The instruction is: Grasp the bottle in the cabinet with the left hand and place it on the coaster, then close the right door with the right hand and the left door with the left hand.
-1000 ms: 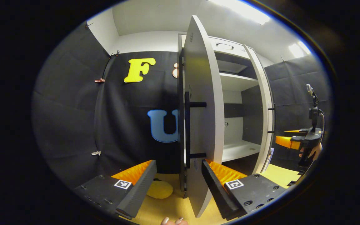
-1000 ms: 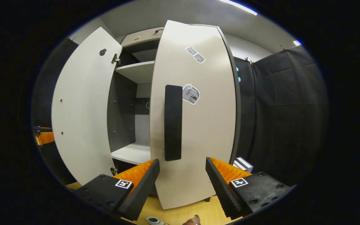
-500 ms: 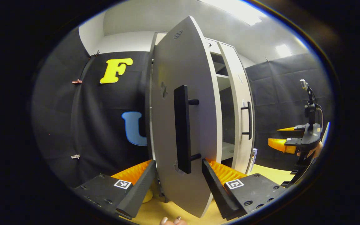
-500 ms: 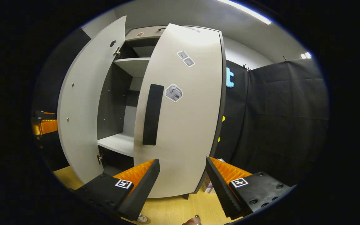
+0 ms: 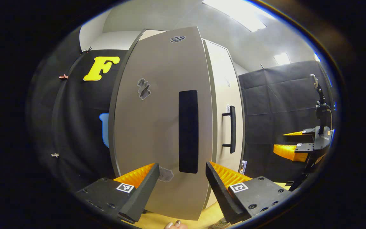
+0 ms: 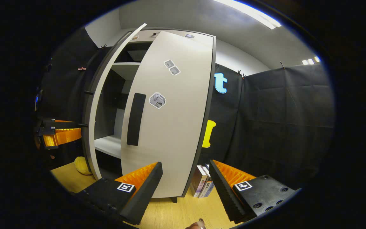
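Right gripper view: the cabinet has its right door nearly shut and its left door partly open, so the left-door closing looks in hand. The left gripper, fingers spread and empty, faces that door's handle; the right gripper is likewise spread and empty. Next, push the left door flush; where the bottle is I cannot tell.

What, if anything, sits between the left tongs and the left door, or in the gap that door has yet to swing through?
Nothing visible does. The open left tongs frame the grey left cabinet door and its black bar handle directly. In the right gripper view, the gap between the left door and the pale right door shows only bare white shelf.
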The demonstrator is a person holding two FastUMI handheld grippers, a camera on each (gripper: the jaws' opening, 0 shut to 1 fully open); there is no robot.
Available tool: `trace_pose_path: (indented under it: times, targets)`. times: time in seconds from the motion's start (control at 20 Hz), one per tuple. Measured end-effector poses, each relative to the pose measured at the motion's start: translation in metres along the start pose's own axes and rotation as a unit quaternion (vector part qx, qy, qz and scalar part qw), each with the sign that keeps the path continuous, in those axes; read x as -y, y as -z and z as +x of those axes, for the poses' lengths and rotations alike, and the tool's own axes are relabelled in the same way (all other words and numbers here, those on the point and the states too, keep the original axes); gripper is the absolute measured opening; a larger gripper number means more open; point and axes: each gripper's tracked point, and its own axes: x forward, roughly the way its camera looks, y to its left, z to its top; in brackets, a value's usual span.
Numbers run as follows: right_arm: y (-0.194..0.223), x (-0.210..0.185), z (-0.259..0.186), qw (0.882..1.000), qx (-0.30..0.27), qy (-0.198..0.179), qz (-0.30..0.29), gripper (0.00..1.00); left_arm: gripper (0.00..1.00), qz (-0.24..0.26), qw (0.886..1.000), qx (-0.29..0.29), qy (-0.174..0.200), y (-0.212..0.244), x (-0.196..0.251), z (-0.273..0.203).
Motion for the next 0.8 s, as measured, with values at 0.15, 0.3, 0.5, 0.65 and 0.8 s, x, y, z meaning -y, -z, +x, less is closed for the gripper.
trace_pose_path:
  times: [0.15,0.3,0.5,0.65,0.8]
  targets:
    - [0.001,0.002,-0.001,1.000,-0.002,-0.002,0.008,0.98,0.94,0.008,1.000,-0.003,0.001,-0.004,0.001,0.001]
    - [-0.002,0.002,0.000,1.000,0.001,-0.008,0.017,0.98,0.93,0.013,1.000,0.003,0.001,-0.005,0.008,-0.004]
    - [-0.008,0.002,-0.005,0.999,0.007,-0.016,0.029,0.98,0.93,0.016,1.000,0.003,-0.013,-0.008,0.012,-0.009]
    - [-0.012,0.000,-0.007,0.999,0.013,-0.024,0.037,0.98,0.93,0.010,1.000,0.000,-0.023,-0.010,0.013,-0.016]
    - [-0.017,-0.007,-0.011,0.998,0.018,-0.039,0.045,0.98,0.93,0.016,0.999,-0.001,-0.035,-0.011,0.016,-0.026]
